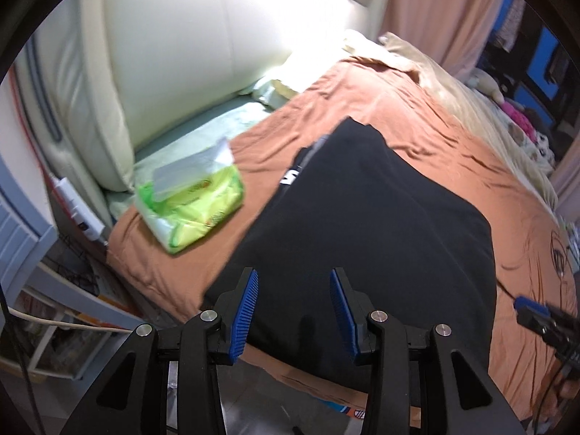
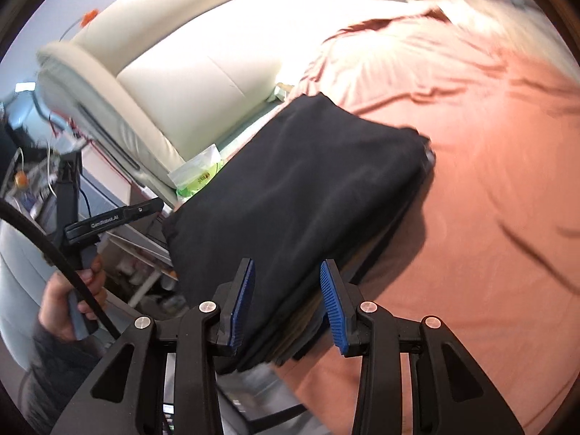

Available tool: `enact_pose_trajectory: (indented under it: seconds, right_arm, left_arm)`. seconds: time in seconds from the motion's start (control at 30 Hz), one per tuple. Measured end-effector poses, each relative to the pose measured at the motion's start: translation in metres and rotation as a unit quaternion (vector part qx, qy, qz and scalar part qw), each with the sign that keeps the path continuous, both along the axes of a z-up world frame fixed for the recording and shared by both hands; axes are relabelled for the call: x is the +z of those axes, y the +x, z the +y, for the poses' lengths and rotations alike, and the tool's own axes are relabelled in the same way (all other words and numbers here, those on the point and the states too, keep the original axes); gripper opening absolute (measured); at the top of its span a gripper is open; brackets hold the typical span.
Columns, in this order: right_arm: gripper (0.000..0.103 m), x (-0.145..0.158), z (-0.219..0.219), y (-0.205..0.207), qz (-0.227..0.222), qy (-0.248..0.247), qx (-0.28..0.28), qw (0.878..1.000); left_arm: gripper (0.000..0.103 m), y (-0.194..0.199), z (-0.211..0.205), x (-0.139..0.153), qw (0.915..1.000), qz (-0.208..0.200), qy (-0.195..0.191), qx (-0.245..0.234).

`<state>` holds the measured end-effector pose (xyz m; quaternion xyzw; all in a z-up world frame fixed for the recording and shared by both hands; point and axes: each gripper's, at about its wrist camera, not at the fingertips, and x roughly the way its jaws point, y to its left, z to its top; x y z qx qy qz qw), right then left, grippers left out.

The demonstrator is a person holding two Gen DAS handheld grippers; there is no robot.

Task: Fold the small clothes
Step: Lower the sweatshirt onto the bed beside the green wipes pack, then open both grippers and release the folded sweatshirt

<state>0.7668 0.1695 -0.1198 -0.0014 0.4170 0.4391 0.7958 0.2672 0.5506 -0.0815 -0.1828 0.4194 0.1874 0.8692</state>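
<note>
Both grippers hang over the near edge of the bed, pointing down at a slant. On the orange sheet lies the black garment, folded into a thick flat pile, its near edge at the edge of the bed.

Left gripper: the jaws stand partly open, the blue pads are above the near edge of the garment and hold nothing.

Right gripper: the jaws are also partly open. The near corner of the garment lies between the pads; whether they touch the cloth I cannot tell.

A green wipes pack lies left of the garment, near the cream headboard. In the right wrist view, a hand grips the handle of the left gripper.
</note>
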Motion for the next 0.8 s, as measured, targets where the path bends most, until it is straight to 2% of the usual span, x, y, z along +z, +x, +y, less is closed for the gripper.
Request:
enact_pose_trajectory:
  seconds: [0.17,0.3,0.4,0.5,0.63,0.8]
  right_arm:
    - [0.035,-0.003,0.024,-0.004,-0.049,-0.035,0.022,0.998]
    - [0.035,-0.007,0.047,-0.002,-0.075,-0.042,0.044,0.995]
    - [0.035,-0.016,0.061,0.002,-0.097,-0.063,0.049,0.992]
    - [0.035,-0.035,0.067,0.01,-0.089,-0.078,0.047,0.992]
    - [0.033,-0.055,0.06,0.004,-0.096,-0.074,0.056,0.991]
    - [0.033,-0.058,0.044,-0.003,-0.086,-0.07,0.05,0.993]
  left_arm:
    - [0.043,0.008,-0.009,-0.012,0.9997,0.011,0.019,-0.008]
    - [0.043,0.006,-0.003,-0.022,0.9993,-0.001,0.037,0.003]
    - [0.043,0.004,0.008,-0.038,0.9987,0.01,0.046,0.021]
    - [0.042,-0.001,0.014,-0.055,0.9995,0.008,0.022,0.023]
    - [0.042,-0.004,0.006,-0.065,0.9992,0.007,0.035,0.019]
    - [0.041,-0.008,-0.002,-0.06,0.9985,0.017,0.049,0.02]
